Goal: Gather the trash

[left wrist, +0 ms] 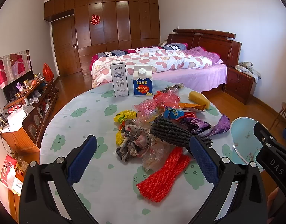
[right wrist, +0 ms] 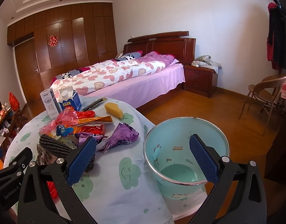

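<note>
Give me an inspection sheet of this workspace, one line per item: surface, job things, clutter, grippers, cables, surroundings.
Surface: round table under a pale cloth with green cloud prints.
Job's things: heap of wrappers mid-table, with a red mesh net, a dark mesh roll and a purple foil wrapper; the teal bin stands at the table's edge and looks empty.
Clutter: white milk carton and blue carton upright at the far side; yellow sponge lying beside the heap.
Grippers: left gripper open above the heap; right gripper open, one finger over the bin.
Cables: wires by the sideboard.
Surroundings: bed, nightstand, wicker chair.
</note>
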`<state>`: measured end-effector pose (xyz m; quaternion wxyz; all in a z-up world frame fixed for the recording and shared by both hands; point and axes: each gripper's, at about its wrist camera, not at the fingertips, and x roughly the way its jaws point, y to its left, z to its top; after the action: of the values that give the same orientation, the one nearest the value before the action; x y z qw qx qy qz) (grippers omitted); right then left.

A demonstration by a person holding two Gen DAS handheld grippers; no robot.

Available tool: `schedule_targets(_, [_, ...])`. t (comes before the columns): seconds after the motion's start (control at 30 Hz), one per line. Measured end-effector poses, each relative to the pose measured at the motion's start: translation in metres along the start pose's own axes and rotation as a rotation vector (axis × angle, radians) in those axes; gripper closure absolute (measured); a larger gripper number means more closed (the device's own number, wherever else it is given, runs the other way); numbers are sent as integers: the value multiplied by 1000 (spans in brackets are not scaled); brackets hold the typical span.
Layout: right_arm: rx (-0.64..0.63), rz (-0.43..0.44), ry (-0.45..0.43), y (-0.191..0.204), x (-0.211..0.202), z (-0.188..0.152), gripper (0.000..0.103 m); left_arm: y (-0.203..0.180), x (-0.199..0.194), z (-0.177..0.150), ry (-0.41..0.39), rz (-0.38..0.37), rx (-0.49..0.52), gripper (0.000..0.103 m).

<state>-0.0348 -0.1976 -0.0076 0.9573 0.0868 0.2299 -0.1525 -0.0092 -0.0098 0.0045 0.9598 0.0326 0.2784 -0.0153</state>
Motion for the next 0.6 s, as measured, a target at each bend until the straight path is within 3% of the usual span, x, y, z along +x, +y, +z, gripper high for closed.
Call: schedule_targets(0.6, [1,1,-1,-1,0,0,5,0,0,0,2,3,1,6])
